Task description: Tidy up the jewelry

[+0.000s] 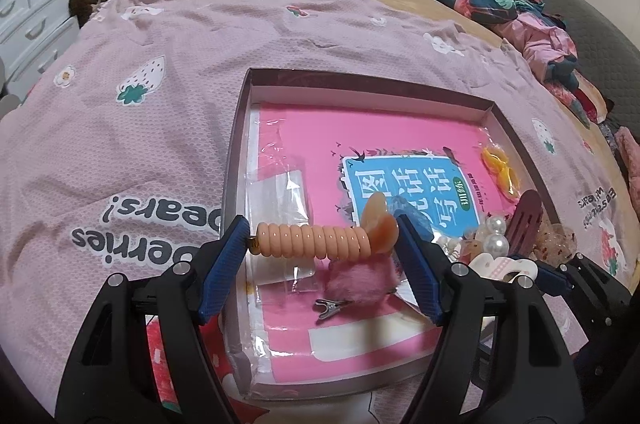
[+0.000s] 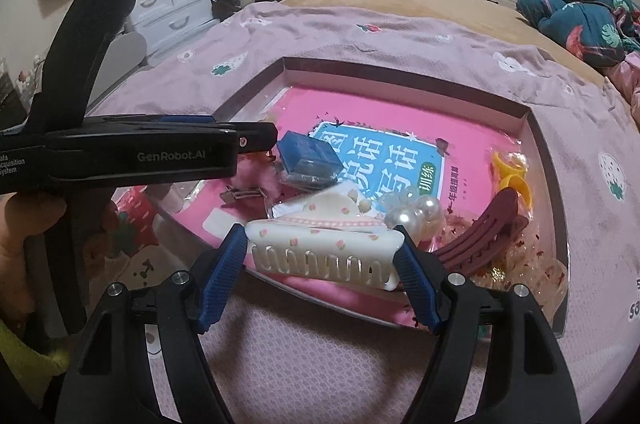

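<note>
Left-wrist view first: left claw point(image 1: 322, 238) is closed onto a peach spiral hair tie point(image 1: 312, 240), held lengthwise between the blue pads, one end on each, so the coil spans the gap and hangs just above the box point(image 1: 360, 79). That coil looks light, springy and soft; I'd judge an end-to-end pinch could let it buckle or pop out, so a grip across its middle seems safer. Just beyond and below the claw lies a pink pompom clip point(image 1: 356, 284); off to its right sit pearl beads point(image 1: 494, 236) and a maroon claw clip point(image 1: 524, 220). Over to the right-wrist view: right claw point(image 2: 322, 252) is clamped on a white cake-shaped hair clip point(image 2: 320, 248), pads at either end, teeth facing the camera, held at the box's near edge. Hard, glossy plastic, likely slippery and a bit brittle at the teeth, so the solid ends are the place to hold. Left tool reaches in level from the left, a hand point(image 2: 24, 224) gripping its handle.
</note>
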The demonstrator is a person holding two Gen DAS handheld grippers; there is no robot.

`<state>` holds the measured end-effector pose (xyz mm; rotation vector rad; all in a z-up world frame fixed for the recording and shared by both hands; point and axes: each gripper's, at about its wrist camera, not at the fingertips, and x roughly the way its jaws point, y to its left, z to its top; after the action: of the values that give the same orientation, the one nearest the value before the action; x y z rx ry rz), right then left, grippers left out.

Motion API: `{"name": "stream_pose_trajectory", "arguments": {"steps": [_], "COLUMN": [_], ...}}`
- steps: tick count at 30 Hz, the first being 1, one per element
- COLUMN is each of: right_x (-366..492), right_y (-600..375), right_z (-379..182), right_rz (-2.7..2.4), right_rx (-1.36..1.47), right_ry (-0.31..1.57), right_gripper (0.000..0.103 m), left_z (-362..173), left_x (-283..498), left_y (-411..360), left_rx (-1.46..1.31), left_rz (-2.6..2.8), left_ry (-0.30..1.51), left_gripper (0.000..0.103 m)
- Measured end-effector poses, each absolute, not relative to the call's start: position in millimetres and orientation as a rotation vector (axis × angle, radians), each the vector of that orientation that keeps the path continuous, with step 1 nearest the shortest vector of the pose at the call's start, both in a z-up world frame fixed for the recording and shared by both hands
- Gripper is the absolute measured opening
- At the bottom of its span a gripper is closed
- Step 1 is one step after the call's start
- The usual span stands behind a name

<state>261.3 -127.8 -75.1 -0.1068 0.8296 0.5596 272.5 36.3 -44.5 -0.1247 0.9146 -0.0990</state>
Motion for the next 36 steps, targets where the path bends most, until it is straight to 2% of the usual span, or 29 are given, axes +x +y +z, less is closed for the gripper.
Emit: {"name": "stream_pose_trajectory", "arguments": {"steps": [7,10,23,36], "right_x": [255.7,249.2,199.0,151.3], "right_y": [-136.0,-142.2,-189.7,-217.9], "right_z": [-71.4,-65.0,-22.6,9.9], "right_rz": [0.552,0.55,0.457,0.394], "right_rx": [-0.098,-0.083,-0.068,-0.085], "right_ry": [0.831,0.819,0.681,0.546], "right_gripper": [0.074,0.081,0.096,0.099], "left_z": [-43.8,-41.2,5.4,32.2], "left_x": [269.4,266.5,217.6,144.4], "left_y": [29.8,27.0,21.6,16.8], "left_rx": [-0.116,-0.117,-0.112,-0.117], "left_rz": [-0.114,-0.124,-0.118,-0.093], "left_ry": [0.92,0.917,0.812,0.715], "left_gripper": [0.067,0.076,0.093,0.094]}}
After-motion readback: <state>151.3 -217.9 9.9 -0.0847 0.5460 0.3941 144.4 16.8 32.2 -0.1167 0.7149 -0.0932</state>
